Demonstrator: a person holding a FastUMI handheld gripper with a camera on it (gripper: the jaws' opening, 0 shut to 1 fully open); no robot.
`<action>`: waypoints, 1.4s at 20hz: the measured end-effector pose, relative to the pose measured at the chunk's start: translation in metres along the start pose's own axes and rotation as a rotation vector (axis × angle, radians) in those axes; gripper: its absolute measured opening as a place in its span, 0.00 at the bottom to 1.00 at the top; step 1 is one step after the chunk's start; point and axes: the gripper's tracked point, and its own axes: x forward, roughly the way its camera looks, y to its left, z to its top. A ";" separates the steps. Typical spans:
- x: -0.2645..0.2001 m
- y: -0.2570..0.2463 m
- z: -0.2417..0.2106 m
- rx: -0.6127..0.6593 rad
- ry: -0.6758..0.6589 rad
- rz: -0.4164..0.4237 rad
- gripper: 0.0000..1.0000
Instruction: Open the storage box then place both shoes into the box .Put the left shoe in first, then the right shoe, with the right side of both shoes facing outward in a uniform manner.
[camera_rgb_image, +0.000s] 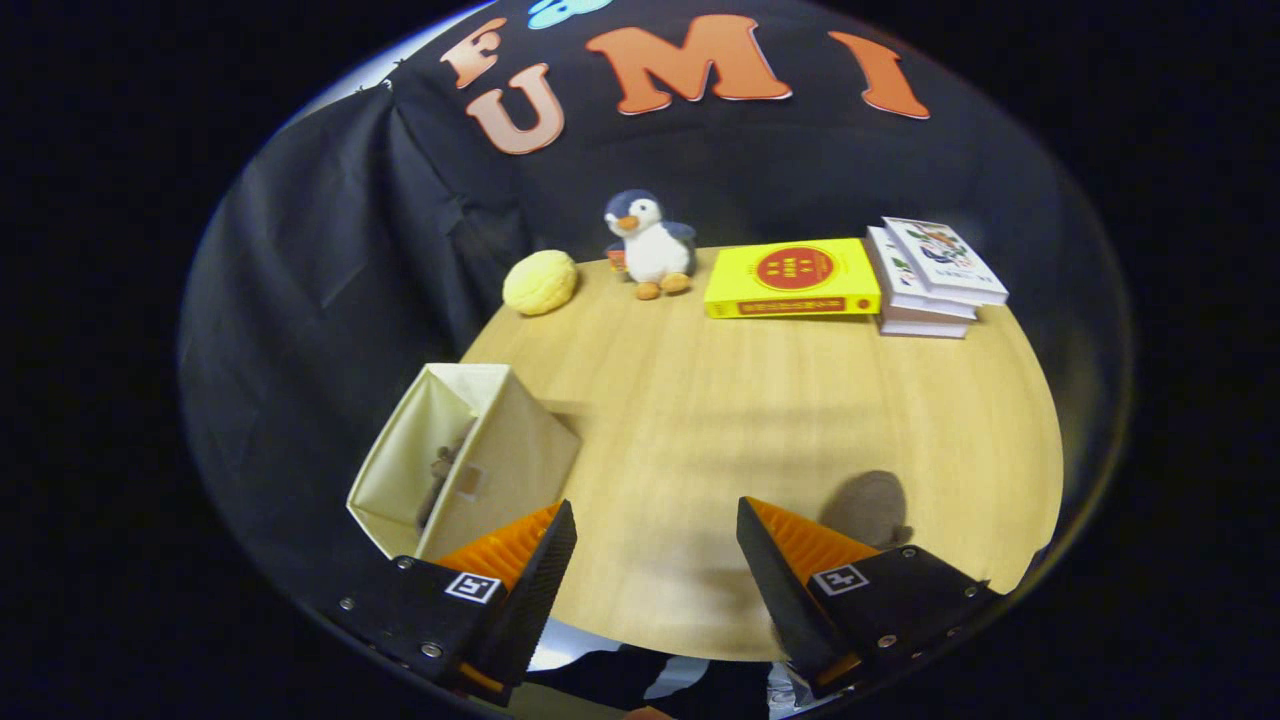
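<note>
A cream fabric storage box (470, 455) sat at the near left edge of the round wooden table (760, 420), its top open and a dark shape, too dim to identify, showing inside against the near wall. The box stood just ahead of the left finger of the gripper (655, 540), whose two fingers were spread wide apart and held nothing, with bare tabletop between them. Just beyond the right finger lay a rounded grey-brown object (868, 508), blurred and hard to make out, resting on the wood well apart from the box. Along the far side of the table stood a row of things: a yellow round cushion (540, 282) at the left, a small plush penguin (648, 245) upright beside it, a flat yellow book (793, 280) with a red circle on its cover, and a stack of white books (935, 278) at the right. Black cloth hung behind the table as the wall of the booth.
</note>
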 end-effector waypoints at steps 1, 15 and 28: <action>0.000 -0.019 -0.010 0.009 0.015 -0.019 0.97; 0.038 -0.165 -0.102 0.064 0.016 -0.198 0.70; 0.064 -0.183 -0.102 0.134 0.008 -0.267 0.08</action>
